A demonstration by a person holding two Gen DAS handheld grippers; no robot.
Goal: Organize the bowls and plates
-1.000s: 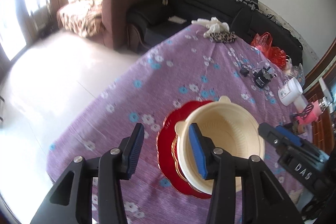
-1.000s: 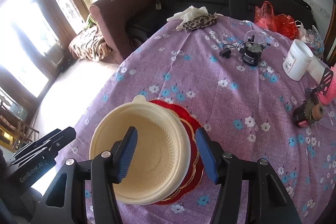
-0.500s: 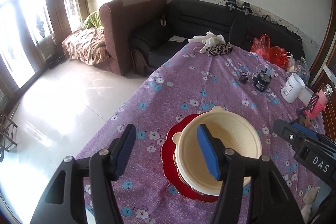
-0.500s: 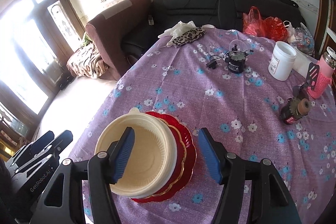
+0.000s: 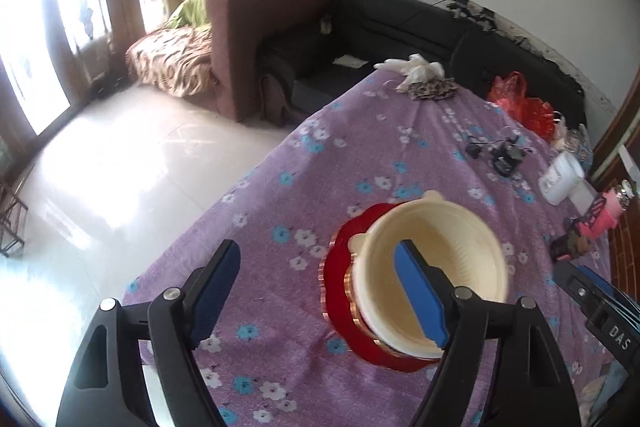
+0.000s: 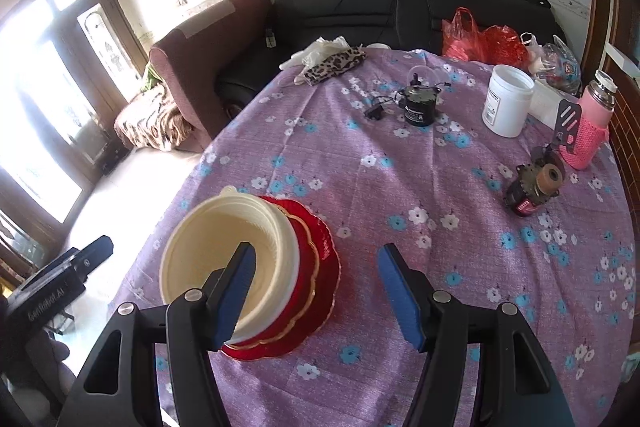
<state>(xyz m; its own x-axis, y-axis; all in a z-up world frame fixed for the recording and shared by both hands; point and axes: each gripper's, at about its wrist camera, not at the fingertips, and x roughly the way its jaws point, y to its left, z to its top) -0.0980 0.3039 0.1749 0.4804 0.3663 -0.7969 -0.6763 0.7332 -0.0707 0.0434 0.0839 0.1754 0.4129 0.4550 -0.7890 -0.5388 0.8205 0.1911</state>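
Observation:
A cream bowl [image 5: 436, 259] sits nested on a stack of red plates [image 5: 340, 291] with gold rims on the purple flowered tablecloth [image 5: 360, 147]. The same bowl [image 6: 224, 251] and red plates [image 6: 316, 267] show in the right wrist view. My left gripper [image 5: 320, 287] is open and empty, held above the cloth just left of the stack. My right gripper [image 6: 316, 287] is open and empty, above the right side of the stack. Each gripper's body shows at the edge of the other's view.
At the far end of the table stand a white jar [image 6: 506, 101], a pink bottle [image 6: 592, 131], a small black device with a cable [image 6: 418, 105], a motor part [image 6: 534, 187], red bags [image 6: 484, 41] and a leopard cloth [image 6: 334, 65]. Sofas stand beyond. The table's left edge drops to the floor.
Both grippers have drawn back and up from the stack, staying open. The bowl and plates have not moved.

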